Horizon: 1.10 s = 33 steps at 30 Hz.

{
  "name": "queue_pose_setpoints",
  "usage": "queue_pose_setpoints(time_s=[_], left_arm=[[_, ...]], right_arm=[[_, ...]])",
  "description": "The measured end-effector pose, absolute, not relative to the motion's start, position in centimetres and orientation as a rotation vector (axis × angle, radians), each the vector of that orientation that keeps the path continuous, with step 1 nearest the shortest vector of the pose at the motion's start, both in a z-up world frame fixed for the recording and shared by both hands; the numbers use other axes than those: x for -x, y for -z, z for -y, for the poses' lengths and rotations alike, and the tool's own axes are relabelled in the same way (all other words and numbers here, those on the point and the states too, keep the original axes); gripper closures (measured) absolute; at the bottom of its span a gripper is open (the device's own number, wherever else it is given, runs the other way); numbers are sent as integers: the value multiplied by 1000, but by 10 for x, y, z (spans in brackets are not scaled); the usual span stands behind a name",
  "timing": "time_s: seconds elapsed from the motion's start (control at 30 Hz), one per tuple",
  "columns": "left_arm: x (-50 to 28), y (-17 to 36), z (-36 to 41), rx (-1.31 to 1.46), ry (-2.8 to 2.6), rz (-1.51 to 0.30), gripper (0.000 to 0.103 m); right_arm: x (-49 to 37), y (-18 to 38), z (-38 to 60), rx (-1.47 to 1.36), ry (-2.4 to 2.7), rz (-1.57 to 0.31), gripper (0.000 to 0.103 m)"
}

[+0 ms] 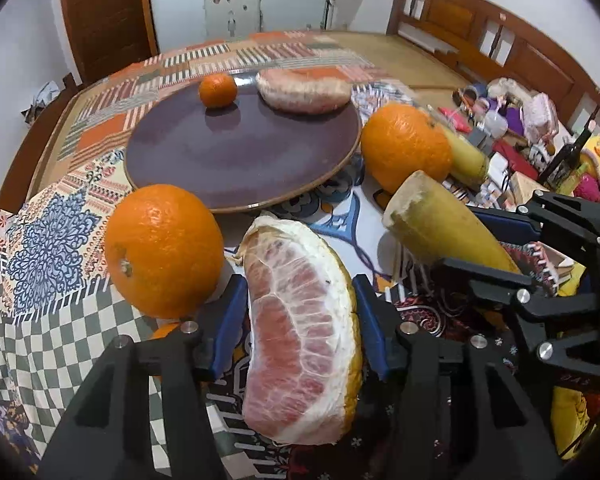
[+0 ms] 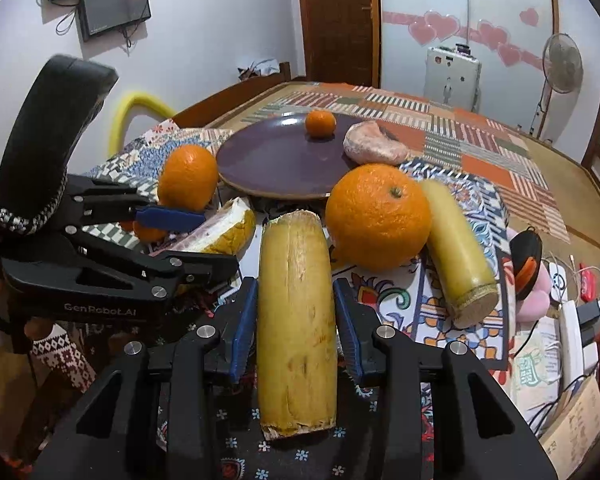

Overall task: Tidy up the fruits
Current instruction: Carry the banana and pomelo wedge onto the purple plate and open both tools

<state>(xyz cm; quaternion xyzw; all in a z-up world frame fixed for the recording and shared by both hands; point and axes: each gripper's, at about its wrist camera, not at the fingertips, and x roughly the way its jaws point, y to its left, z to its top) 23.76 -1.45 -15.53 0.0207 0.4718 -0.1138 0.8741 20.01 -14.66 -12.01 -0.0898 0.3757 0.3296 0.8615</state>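
A: What's the surface like?

B: A bed or low platform covered by a patchwork cloth (image 1: pixel 100 160) in orange, blue and checkered prints, with a woven mat beyond it. A brown wooden door (image 2: pixel 336 20) and white walls stand behind; a pedestal fan (image 2: pixel 562 64) and a silver suitcase (image 2: pixel 452 72) are by the far wall. A wooden headboard (image 1: pixel 480 28) runs along the right in the left wrist view.

A: And the fruit?

B: A round dark purple ceramic plate (image 1: pixel 240 160) holds a small orange mandarin (image 1: pixel 218 90) and a peeled pink pomelo piece (image 1: pixel 304 92). Just beside the plate's near rim sit two large oranges: one on the left (image 1: pixel 164 250), one on the right (image 1: pixel 406 146). A yellow cut cane-like stick (image 2: pixel 458 256) lies touching the right orange.

A: The tongs?

B: The left gripper (image 1: pixel 300 300) has a pink pomelo wedge with yellow rind (image 1: pixel 300 340) between its blue pads; the right pad touches the rind, but I can't tell whether the left pad does. The right gripper (image 2: pixel 296 316) is clenched on a second yellow cut stick (image 2: pixel 296 320), both pads pressing its sides.

A: Room to move?

B: The plate's near half is bare. The cloth's right edge drops to a clutter of toys, boxes and cables (image 1: pixel 520 140). The two grippers sit close, side by side.
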Motion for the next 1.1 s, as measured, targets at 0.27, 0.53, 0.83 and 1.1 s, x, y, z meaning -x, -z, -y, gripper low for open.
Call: queue_pose_setpoints(time_s=[0.27, 0.53, 0.83, 1.1], left_arm=[[-220, 127, 9, 0, 250, -895, 54], [-210, 87, 3, 20, 263, -805, 78], [-215, 69, -7, 40, 243, -747, 79], [-225, 51, -23, 65, 212, -692, 79]], right_arm=[[-198, 100, 153, 163, -665, -743, 68], [-198, 77, 151, 144, -657, -685, 69], [-211, 63, 147, 130, -656, -641, 69], [-227, 56, 138, 131, -653, -617, 69]])
